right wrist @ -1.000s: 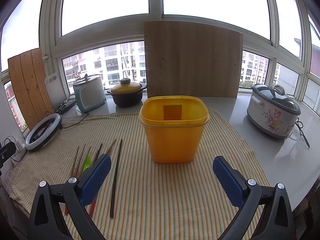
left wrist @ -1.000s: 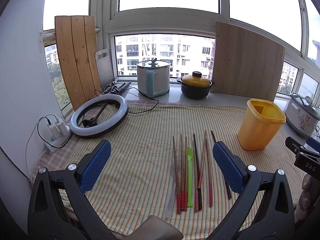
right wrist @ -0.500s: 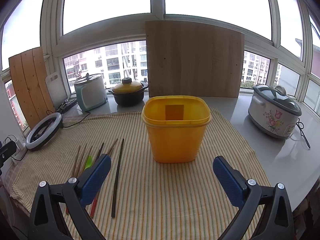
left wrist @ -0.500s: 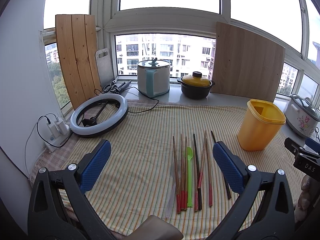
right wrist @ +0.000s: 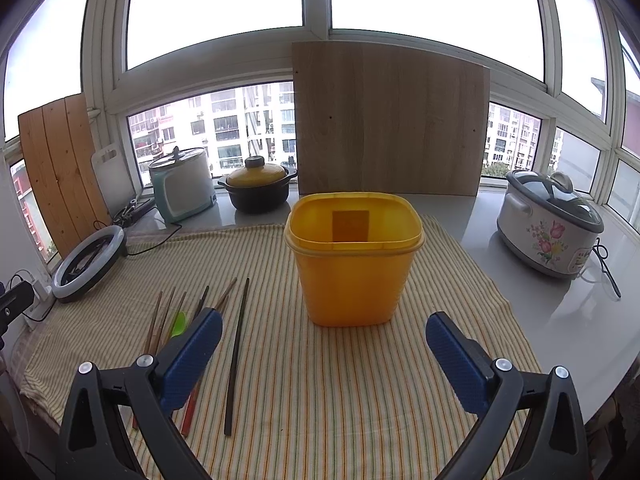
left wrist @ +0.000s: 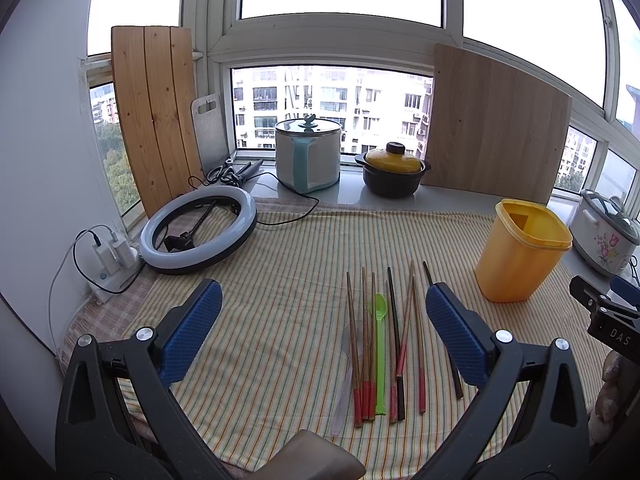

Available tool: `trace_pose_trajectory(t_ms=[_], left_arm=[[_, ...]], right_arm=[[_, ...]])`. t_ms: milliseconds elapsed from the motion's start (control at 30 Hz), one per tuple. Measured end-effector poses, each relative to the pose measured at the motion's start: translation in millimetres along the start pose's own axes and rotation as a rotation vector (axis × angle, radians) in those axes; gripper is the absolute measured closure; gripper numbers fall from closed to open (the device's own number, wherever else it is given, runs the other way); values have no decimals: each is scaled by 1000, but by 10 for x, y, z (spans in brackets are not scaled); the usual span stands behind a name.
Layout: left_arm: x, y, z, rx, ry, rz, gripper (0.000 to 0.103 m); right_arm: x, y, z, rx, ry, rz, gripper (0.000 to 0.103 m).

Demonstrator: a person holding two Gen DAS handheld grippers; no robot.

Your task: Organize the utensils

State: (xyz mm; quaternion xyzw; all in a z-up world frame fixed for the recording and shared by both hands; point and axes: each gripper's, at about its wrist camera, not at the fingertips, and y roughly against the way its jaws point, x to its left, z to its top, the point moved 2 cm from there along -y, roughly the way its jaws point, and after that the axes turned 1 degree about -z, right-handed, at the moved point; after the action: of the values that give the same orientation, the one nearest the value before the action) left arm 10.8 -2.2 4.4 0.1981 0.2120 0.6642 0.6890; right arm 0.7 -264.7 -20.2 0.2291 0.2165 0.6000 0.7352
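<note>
The bin [right wrist: 354, 268] stands upright on the cloth [right wrist: 320, 392] right of the chopsticks [left wrist: 394, 340], whose near ends the right gripper [right wrist: 324, 354] hides in its own view, while the left gripper [left wrist: 324, 330], likewise spread wide and empty, alone shows a clear spoon [left wrist: 347, 368] under them.

home kitchen w/ rice cooker [right wrist: 550, 226], clay pot [right wrist: 258, 188], chopsticks [left wrist: 370, 340].

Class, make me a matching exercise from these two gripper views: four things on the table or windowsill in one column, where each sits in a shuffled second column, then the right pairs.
Things:
1. yellow container
2. ring light
3. green spoon
4. floral cooker

Places:
A. among the chopsticks
B. bare counter, far right
C. upright on the striped cloth
D. left, near the power strip

Pairs: 1-C, 2-D, 3-A, 4-B
</note>
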Motion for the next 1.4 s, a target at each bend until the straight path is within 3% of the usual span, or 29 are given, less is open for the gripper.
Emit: trace_pose_trajectory(t_ms=[433,767,1133,1267,1400], left_arm=[[22,-143,-11,33,2,-4,0],[303,-467,-30,105,-29,19,0],[463,-999,-208,244,-67,-45,0],[456,-1197,-277,315,-28,-121,1],[445,-1360,-346,381,23,-196,16]], right_arm=[[20,-100,32,33,0,1,0],[113,-263,26,59,63,-11,0],[344,-495,-94,105,114,102,0],[475,-614,-140,170,111,161,0],[584,-788,-213,247,111,209,16]])
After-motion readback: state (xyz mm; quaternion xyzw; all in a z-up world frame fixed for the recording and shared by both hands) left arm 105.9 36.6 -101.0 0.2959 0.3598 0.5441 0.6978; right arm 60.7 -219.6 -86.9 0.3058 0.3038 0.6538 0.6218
